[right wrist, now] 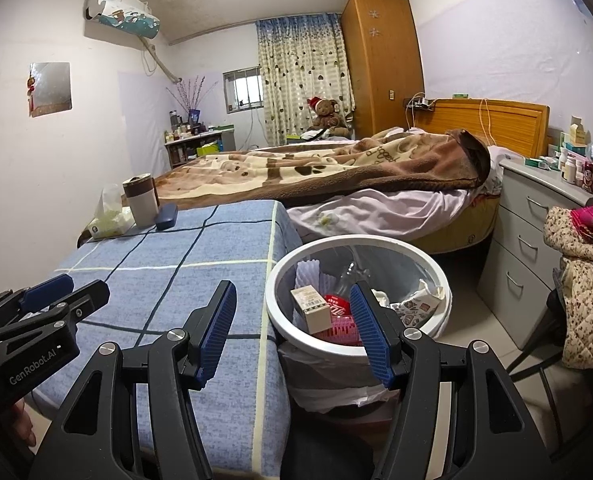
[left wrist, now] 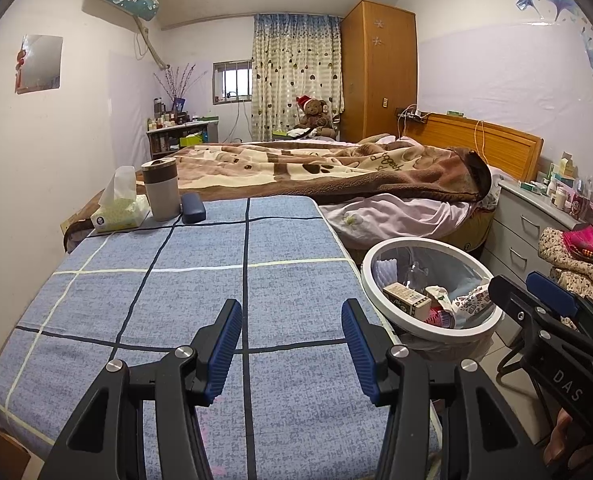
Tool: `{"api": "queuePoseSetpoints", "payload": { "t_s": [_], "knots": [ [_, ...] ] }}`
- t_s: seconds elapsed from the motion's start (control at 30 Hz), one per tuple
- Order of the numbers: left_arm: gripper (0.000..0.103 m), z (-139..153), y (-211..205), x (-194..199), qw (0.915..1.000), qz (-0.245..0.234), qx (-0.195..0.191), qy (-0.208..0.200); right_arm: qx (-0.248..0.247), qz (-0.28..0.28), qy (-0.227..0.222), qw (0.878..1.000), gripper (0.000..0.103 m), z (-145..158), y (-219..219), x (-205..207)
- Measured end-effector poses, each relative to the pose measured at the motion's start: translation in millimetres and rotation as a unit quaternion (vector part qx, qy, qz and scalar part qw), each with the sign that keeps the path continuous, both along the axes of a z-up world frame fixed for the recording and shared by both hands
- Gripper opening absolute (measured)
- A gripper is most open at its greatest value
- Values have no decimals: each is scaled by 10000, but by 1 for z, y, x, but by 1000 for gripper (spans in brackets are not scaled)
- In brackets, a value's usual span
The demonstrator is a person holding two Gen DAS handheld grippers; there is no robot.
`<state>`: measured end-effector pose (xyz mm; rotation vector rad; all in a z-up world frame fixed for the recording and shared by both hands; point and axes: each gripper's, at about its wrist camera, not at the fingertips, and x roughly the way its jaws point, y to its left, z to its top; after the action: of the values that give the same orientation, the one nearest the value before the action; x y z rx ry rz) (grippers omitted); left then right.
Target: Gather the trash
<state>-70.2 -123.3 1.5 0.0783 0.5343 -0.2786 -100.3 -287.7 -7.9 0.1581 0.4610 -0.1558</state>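
A white-rimmed trash bin [left wrist: 380,308] [right wrist: 276,316] with a plastic liner stands on the floor at the right edge of the blue checked table [left wrist: 200,292] [right wrist: 164,276]. Inside lie a small cardboard box [left wrist: 406,299] [right wrist: 311,308], a printed paper bag [left wrist: 472,300] [right wrist: 414,308], a red packet [right wrist: 336,304] and a clear bottle [right wrist: 346,276]. My left gripper [left wrist: 292,346] hovers open over the table with nothing between its fingers. My right gripper [right wrist: 294,330] stands open above the table's edge and the bin's near rim, empty. Each gripper shows at the other view's side, the right gripper [left wrist: 536,296] and the left gripper [right wrist: 68,286].
At the table's far left corner stand a tissue box [left wrist: 118,210] [right wrist: 110,216], a grey tumbler [left wrist: 161,188] [right wrist: 139,198] and a dark blue case [left wrist: 193,208] [right wrist: 165,216]. A bed with a brown blanket [left wrist: 336,172] lies behind. Grey drawers [right wrist: 536,248] and a clothes-draped chair [right wrist: 588,280] stand right.
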Motion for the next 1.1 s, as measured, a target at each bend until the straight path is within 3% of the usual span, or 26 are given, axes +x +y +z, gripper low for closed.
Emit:
{"api": "queuePoseSetpoints", "payload": {
  "t_s": [1.1],
  "knots": [
    [52, 2, 2, 0, 10000, -37, -27, -1, -29, 43, -8, 10000, 61, 0, 3, -2]
  ]
}}
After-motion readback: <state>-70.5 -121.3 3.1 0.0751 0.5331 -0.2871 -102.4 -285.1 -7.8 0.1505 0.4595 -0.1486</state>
